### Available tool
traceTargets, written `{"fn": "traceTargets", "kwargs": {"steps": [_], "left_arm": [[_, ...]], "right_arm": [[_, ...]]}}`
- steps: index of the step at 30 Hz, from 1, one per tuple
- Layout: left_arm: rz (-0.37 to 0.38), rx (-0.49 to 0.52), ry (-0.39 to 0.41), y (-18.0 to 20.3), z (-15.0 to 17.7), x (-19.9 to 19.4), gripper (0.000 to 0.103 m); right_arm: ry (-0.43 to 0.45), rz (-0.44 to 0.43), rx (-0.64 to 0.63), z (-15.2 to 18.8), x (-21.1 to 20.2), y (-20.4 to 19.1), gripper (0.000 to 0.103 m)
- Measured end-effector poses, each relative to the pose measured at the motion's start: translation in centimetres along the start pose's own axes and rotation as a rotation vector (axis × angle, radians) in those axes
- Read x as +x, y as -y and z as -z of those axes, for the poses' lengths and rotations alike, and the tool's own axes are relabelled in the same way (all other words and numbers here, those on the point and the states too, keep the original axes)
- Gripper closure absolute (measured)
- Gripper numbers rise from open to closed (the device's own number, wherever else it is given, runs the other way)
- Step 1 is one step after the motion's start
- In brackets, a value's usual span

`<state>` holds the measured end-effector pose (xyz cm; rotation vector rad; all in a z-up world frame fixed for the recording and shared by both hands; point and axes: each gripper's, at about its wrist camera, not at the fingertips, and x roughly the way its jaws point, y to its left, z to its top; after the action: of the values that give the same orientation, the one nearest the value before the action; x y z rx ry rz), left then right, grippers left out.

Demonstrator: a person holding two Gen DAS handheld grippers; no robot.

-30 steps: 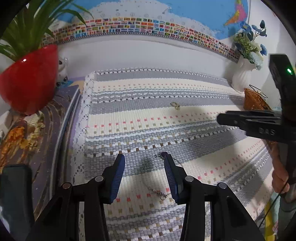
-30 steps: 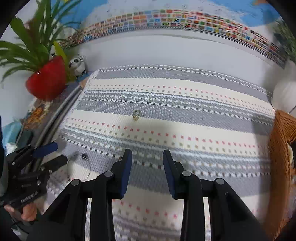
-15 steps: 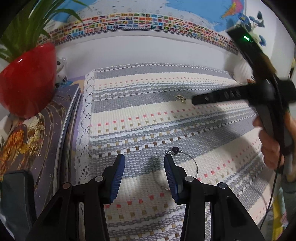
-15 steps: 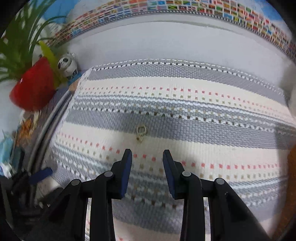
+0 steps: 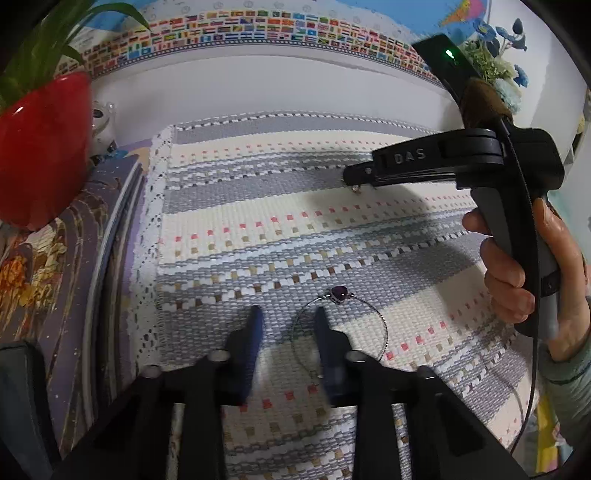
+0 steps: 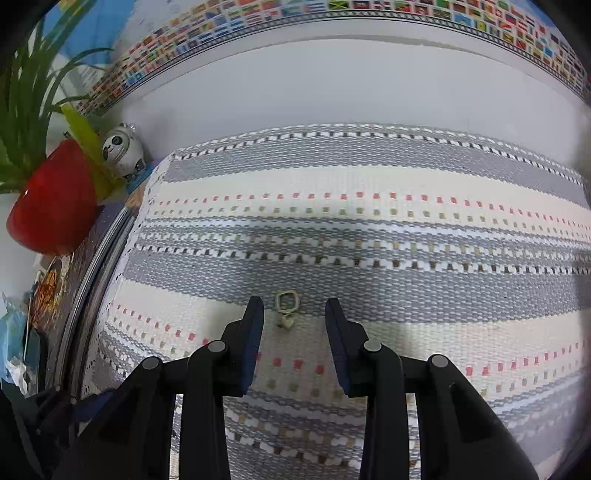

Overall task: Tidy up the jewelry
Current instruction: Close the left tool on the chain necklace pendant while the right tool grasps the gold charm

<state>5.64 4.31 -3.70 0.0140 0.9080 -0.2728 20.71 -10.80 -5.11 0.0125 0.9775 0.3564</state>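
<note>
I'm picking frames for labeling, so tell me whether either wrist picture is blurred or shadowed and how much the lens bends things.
Left wrist view: the left tongs are motion-smeared, while the bracelet and woven mat look sharp; a soft shadow lies under the right tongs. Right wrist view: crisp, the small gold charm clear between open tongs; the flag border bows strongly from the fisheye.

Home tabletop, woven runner (image 6: 369, 184), potted plant (image 6: 51, 210), flag-bordered map (image 5: 258, 29)
</note>
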Motion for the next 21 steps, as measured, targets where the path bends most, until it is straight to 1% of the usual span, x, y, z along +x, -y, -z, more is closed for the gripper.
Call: {"fn": "traceTargets", "kwargs": {"steps": [5,8,10,12,16,17,21], "left_arm": [[0.016,0.032,-0.006,1.2,-0.3,0.0,0.083],[0.062,0.047,-0.011,1.6,-0.6,0.2,0.083],[0.065,0.067,-0.009,2.0,-0.8,0.4,0.083],[0.067,0.073,-0.008,2.2,-1.0,0.5,0.083],[0.105,0.097,-0.006,2.4,-1.1,0.5,0.083],[0.108,0.105,-0.008,2.4,-1.3,0.7,0.082],[0.079,0.135,-0.007,3.0,-1.7,1.1,0.083]], "right_arm": [[0.016,0.052,-0.054,0.4,0.5,-1.4,0.067],[0.025,0.08,-0.077,0.5,0.5,-1.6,0.071],[0.032,0.099,-0.092,0.5,0.6,-1.7,0.078],[0.038,0.106,-0.101,0.5,0.7,-1.7,0.079],[0.042,0.1,-0.104,0.3,0.9,-1.4,0.08],[0.045,0.104,-0.109,0.4,0.8,-1.3,0.08],[0.053,0.124,-0.129,0.5,0.9,-1.6,0.081]]}}
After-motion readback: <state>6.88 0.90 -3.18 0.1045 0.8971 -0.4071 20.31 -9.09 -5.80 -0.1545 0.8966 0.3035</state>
